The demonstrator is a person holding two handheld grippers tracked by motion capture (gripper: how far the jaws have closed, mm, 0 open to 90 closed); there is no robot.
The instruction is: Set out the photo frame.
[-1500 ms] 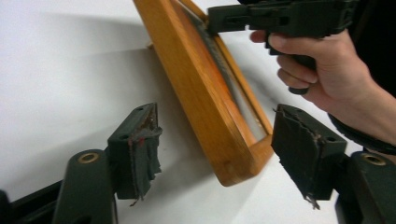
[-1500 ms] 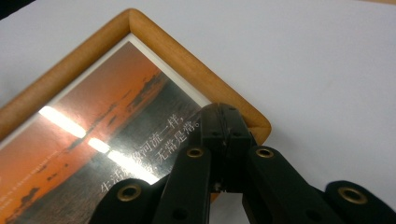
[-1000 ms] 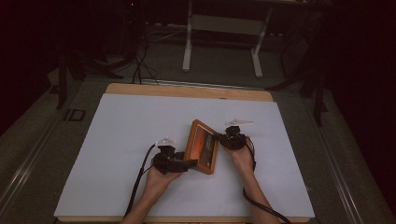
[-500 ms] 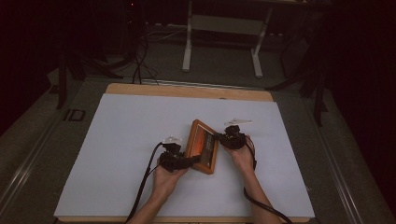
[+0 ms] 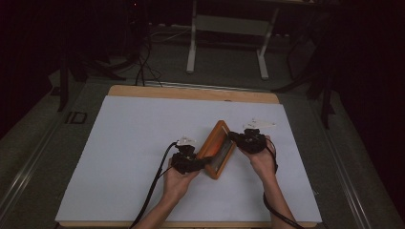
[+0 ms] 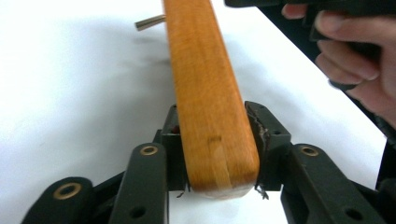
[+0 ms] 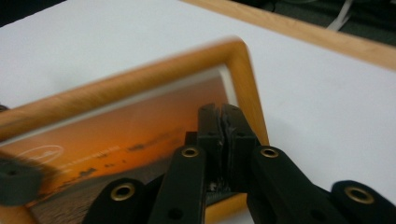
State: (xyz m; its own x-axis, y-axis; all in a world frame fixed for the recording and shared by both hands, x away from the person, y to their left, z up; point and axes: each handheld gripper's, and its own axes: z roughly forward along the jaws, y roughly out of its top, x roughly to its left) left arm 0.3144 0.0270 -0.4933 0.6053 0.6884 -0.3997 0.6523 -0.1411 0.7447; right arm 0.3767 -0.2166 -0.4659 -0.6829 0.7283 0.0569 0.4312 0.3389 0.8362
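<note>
A wooden picture frame [image 5: 217,149] with an orange photo sits between both grippers on the white table [image 5: 124,143]. The left gripper [image 6: 217,144] clamps its near corner edge. The right gripper [image 7: 223,135], jaws pressed together, rests against its far side.

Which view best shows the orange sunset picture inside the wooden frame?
The right gripper view: the orange sunset picture appears large. The high view shows it small; the left gripper view shows the wooden frame edge-on.
</note>
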